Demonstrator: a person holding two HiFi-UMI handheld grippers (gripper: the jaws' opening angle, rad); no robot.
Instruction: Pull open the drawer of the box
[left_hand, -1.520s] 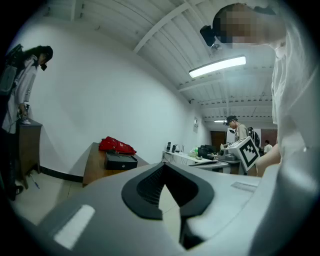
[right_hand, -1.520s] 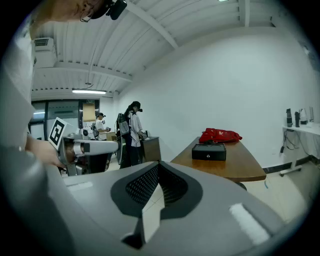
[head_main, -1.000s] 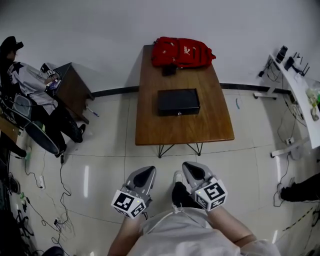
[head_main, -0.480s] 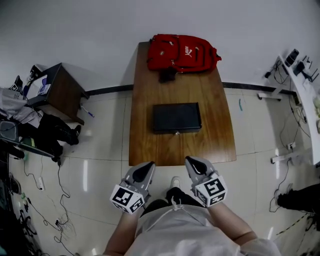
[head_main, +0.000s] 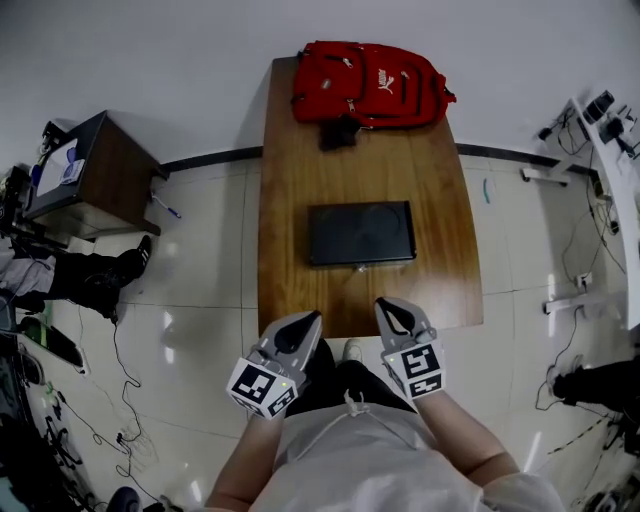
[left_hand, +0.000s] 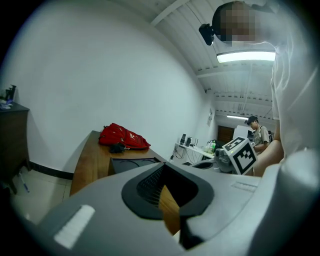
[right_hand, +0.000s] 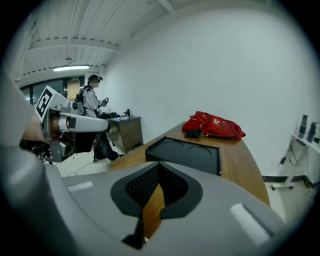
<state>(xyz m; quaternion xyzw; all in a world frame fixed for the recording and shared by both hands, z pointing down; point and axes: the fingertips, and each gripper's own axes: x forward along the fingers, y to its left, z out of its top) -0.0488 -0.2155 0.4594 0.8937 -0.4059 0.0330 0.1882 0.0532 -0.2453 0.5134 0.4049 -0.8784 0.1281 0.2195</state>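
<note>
Two grippers hang side by side at the lower middle of the head view, the left gripper (head_main: 303, 322) and the right gripper (head_main: 393, 306). Each has its jaws pressed together on nothing, tips at the near edge of the wooden table (head_main: 300, 160). The black box (head_main: 362, 230) sits mid-frame on the table, apart from both. Its drawer (head_main: 345, 261) looks pushed in. A red backpack (head_main: 372, 82) lies at the top.

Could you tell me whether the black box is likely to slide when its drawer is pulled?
Probably: the box is low and flat on a smooth wooden table, so it may slide rather than tip. It looks rigid, so it should not flex. The fitting at its front edge is small, so a grip there could slip.
</note>
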